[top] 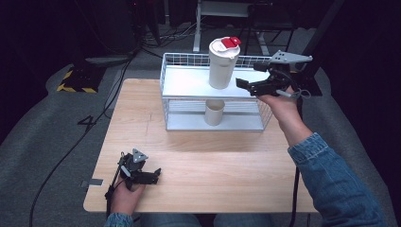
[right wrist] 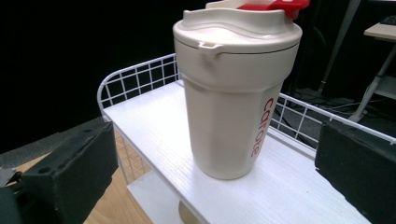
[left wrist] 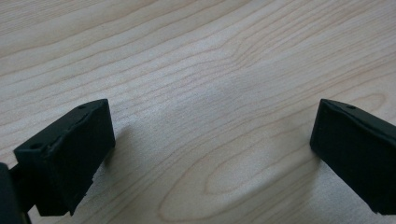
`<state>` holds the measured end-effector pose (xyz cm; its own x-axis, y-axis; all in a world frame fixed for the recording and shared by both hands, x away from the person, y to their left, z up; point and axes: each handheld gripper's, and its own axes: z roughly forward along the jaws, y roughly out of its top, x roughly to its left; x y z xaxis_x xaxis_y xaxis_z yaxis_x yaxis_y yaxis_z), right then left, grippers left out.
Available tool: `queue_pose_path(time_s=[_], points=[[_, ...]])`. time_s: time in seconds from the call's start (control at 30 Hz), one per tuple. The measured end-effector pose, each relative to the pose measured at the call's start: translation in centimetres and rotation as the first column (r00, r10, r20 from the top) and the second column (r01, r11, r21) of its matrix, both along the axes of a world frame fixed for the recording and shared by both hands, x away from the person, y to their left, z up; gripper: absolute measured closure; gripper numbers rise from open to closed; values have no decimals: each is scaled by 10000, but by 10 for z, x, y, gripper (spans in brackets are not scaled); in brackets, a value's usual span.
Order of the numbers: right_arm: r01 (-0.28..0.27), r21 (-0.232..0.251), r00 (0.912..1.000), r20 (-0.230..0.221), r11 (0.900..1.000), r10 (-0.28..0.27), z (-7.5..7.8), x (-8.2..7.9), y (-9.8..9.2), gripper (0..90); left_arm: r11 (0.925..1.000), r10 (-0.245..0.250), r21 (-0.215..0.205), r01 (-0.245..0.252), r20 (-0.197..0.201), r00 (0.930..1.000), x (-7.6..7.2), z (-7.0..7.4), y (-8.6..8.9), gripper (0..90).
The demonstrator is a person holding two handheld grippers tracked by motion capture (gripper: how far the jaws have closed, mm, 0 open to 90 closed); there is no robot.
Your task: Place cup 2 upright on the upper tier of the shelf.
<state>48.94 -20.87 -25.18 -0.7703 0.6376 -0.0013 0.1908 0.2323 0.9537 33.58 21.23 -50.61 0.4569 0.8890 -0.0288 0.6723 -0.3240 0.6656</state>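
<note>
the right gripper (top: 246, 85), jaws apart, faces the cream tumbler (top: 223, 64) on the rack's top shelf (top: 184, 80); the left gripper (top: 153, 174), jaws apart, rests near the table's (top: 213, 179) front-left corner.

A light wooden table (top: 198, 179) is seen from above, its grain shown close up in the left gripper view (left wrist: 201, 84). A white wire rack (top: 172, 101) is set on the table's far half — two levels. On the rack's upper shelf (top: 189, 82) a cream tumbler (top: 223, 64) with a red-tabbed lid is stood upright, right of the shelf's middle (right wrist: 233, 102). On the rack's lower shelf (top: 184, 122), directly below the tumbler, a smaller cream cup (top: 214, 112) is stood. The left gripper (top: 152, 176) is rested on the table — well in front of the rack, near the front-left corner.
</note>
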Motion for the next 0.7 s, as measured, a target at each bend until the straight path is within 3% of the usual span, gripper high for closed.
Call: queue_pose_path(time_s=[0.27, 0.7], points=[[-35, -154, 10000, -1, 9999, 35, 0, -23, -16, 0, 10000, -19, -7, 19, -1, 10000, 1, 0, 0, 4], [174, -638, 9998, -117, 9978, -181, -14, -61, -50, 10, 9999, -120, 15, 120, -18, 9999, 4, 0, -2, 4]])
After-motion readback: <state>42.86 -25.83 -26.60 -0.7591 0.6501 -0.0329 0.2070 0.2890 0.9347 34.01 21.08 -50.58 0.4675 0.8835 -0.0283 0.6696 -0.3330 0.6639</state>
